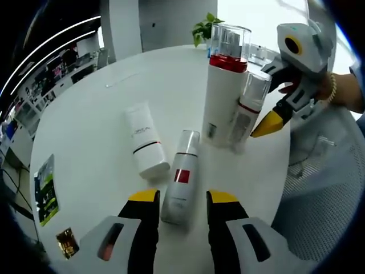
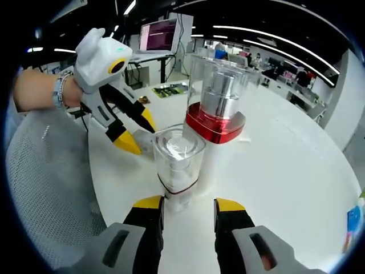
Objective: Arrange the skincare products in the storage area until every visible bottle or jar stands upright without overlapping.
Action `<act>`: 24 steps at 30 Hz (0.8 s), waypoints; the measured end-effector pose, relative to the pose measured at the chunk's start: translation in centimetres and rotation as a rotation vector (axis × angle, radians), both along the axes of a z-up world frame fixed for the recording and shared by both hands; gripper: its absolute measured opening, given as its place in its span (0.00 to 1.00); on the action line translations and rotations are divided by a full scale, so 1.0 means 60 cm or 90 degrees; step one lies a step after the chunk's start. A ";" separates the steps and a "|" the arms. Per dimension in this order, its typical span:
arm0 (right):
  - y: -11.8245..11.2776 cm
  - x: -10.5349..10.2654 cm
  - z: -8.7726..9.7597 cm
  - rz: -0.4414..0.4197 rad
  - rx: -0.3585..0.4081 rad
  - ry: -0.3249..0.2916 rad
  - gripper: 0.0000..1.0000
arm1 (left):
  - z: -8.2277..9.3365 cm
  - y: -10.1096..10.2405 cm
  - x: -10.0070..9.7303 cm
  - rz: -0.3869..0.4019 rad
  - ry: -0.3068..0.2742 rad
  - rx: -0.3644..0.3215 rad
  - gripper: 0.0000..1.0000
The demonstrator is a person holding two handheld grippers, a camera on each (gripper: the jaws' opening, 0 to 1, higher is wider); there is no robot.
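A white bottle with a red label and clear cap point(image 1: 181, 180) lies on the round white table point(image 1: 85, 114), its lower end between the jaws of my open left gripper point(image 1: 183, 197). Beside it lies a white tube point(image 1: 145, 142). A tall white bottle with a red band point(image 1: 225, 91) stands upright, with a smaller clear-capped bottle point(image 1: 248, 108) upright against it. My right gripper point(image 2: 189, 204) is open, its jaws either side of the small bottle point(image 2: 178, 160), in front of the tall bottle point(image 2: 215, 108). The left gripper point(image 2: 137, 131) shows at the left, jaws apart.
A mesh-backed chair point(image 1: 319, 200) stands at the table's edge, also seen as the chair point(image 2: 51, 188). A potted plant point(image 1: 205, 25) is at the far side. A printed card point(image 1: 45, 188) and a small packet point(image 1: 67, 242) lie near the rim.
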State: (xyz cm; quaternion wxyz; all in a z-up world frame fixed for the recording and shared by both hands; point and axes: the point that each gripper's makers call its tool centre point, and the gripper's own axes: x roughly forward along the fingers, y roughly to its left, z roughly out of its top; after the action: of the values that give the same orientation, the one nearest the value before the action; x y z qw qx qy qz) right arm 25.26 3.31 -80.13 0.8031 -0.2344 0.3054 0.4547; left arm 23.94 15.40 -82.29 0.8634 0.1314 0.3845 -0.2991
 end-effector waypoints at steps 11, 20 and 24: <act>-0.001 -0.002 -0.004 0.009 -0.009 -0.002 0.27 | -0.015 0.004 -0.001 0.002 0.006 0.024 0.25; 0.000 -0.010 -0.012 0.034 -0.031 0.000 0.29 | -0.028 0.004 -0.008 -0.014 0.017 0.045 0.18; -0.002 -0.010 -0.012 0.031 -0.029 0.002 0.29 | -0.015 0.003 -0.008 -0.035 -0.009 0.066 0.17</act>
State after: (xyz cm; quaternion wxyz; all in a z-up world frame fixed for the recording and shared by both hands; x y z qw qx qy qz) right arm 24.67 3.21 -80.83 0.7856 -0.2595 0.3111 0.4676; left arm 23.46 15.60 -83.17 0.8496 0.1887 0.3896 -0.3014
